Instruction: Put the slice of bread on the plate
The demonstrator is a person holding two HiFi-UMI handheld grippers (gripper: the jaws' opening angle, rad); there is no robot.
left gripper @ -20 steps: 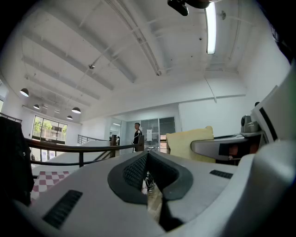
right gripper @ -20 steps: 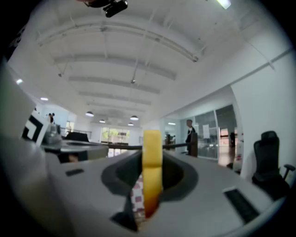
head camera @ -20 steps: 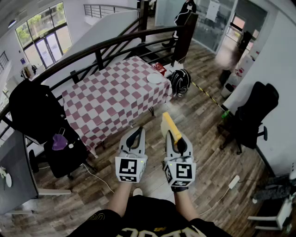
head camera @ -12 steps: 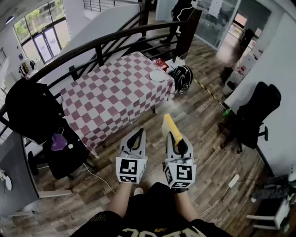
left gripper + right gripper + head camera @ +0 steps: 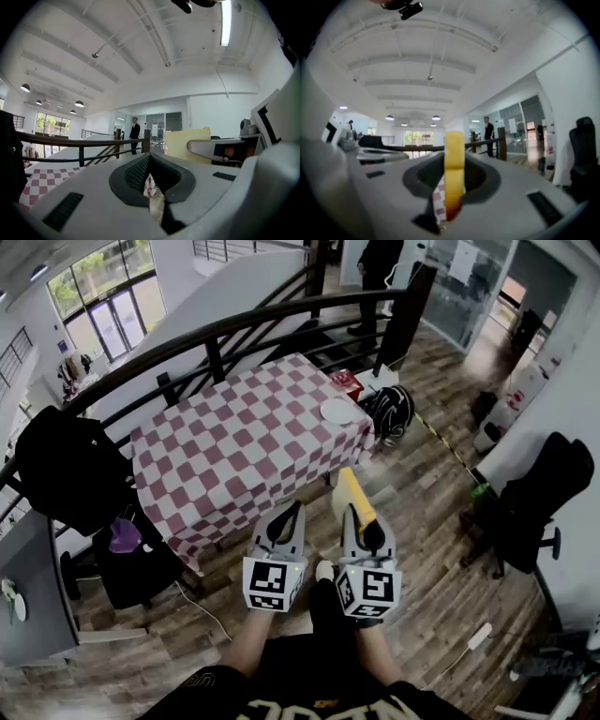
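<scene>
Head view only: plate (image 5: 337, 412) on tbl (image 5: 234, 446) (right claw (image 5: 453, 178) clamps bread (image 5: 454, 154)).

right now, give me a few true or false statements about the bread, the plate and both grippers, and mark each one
1. The right gripper is shut on the slice of bread. True.
2. The bread lies on the plate. False: it stands edge-up in the right gripper's jaws, off the table; the plate looks bare.
3. The plate sits near a far corner of the checkered table. True.
4. The left gripper holds a second slice. False: nothing is between its jaws.
</scene>
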